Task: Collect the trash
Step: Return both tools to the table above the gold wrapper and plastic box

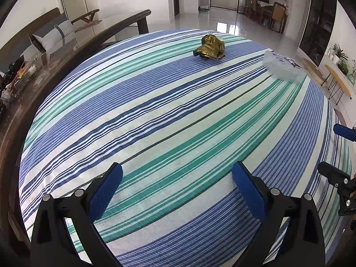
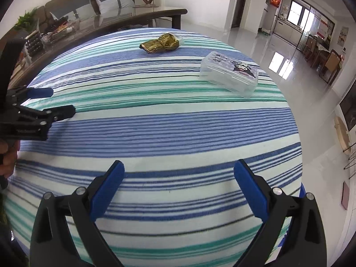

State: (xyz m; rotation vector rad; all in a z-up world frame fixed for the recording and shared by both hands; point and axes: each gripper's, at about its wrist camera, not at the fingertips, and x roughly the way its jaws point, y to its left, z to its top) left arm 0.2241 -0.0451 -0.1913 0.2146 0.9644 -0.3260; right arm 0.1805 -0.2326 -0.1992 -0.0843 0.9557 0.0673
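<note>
Gold foil, crumpled into a lumpy wad, is the crinkled gold wrapper (image 1: pixel 210 47) we take to be the trash; it lies at the far side of a table covered with a blue, green and white striped woven cloth (image 1: pixel 155 120). Our left gripper (image 1: pixel 177 181) and right gripper (image 2: pixel 179 178), both black plastic with blue textured pads, hover over the near side of the cloth, jaws spread wide and holding nothing.

From the left gripper the wrapper lies straight ahead and a little to the right, well apart. From the right gripper (image 1: pixel 343 151) it lies ahead and slightly to the left, just as far. We cannot tell which hand is nearer. In the right wrist view the wrapper (image 2: pixel 161 43) runs longer side to side than front to back, so jaws coming straight in would, we judge, close across its short width.

Near it, further right, sits a clear rectangular plastic box with a cartoon sticker on its lid (image 2: pixel 230 73), rigid and smooth. The foil looks light and likely to crush under the pads.
</note>
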